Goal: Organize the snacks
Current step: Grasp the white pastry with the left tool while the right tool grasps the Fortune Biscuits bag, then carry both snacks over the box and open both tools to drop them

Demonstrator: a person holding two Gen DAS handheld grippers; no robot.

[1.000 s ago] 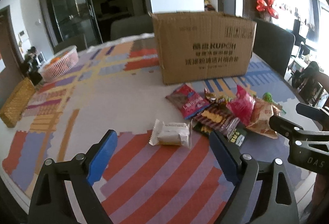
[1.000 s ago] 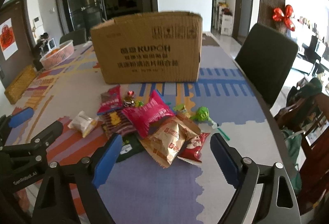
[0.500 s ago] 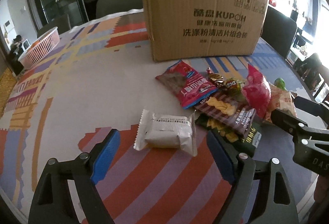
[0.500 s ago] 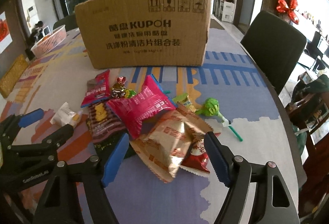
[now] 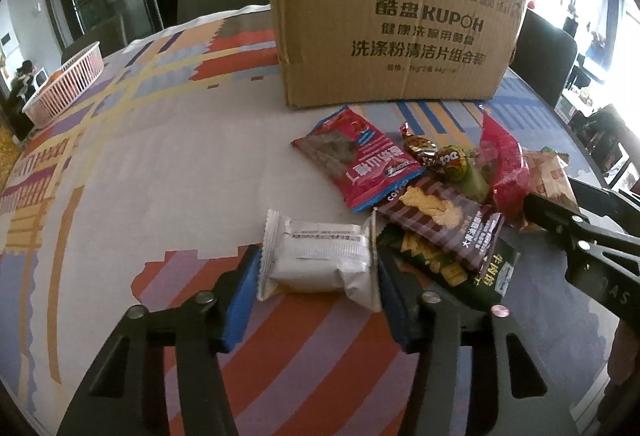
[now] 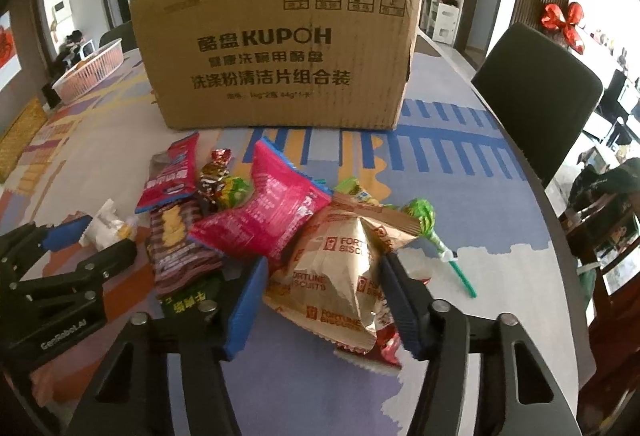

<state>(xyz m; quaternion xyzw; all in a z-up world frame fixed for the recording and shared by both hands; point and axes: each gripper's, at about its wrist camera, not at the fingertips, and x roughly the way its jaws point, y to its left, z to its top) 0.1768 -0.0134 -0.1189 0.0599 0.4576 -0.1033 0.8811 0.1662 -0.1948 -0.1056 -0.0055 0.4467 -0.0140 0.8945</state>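
Right now, both grippers sit low over the snack pile, each straddling a packet.
Left gripper: its 2 blue-padded fingers are narrowing around the white wrapped cake; the pads sit at the packet's crimped ends, and I cannot tell whether they press yet.
White wrapped cake: flat on the tabletop, at the left edge of the pile, just beside the brown striped biscuit pack.
Right gripper: fingers closing on the gold Fortune Biscuits bag, which lies between the pads; the right pad looks to be against the bag's side, the left one just beside it.
Gold Fortune Biscuits bag: at the near right of the pile, partly over a small red packet and touching the pink packet.
Other snacks: a red-and-blue packet, a foil-wrapped candy, a green pack under the striped one, and a green lollipop with its stick pointing toward the table's right edge.
Cardboard box: upright behind the pile, printed KUPOH, well apart from both grippers.
Pink basket: far left on the tabletop.
Dark chair: at the right side of the table.
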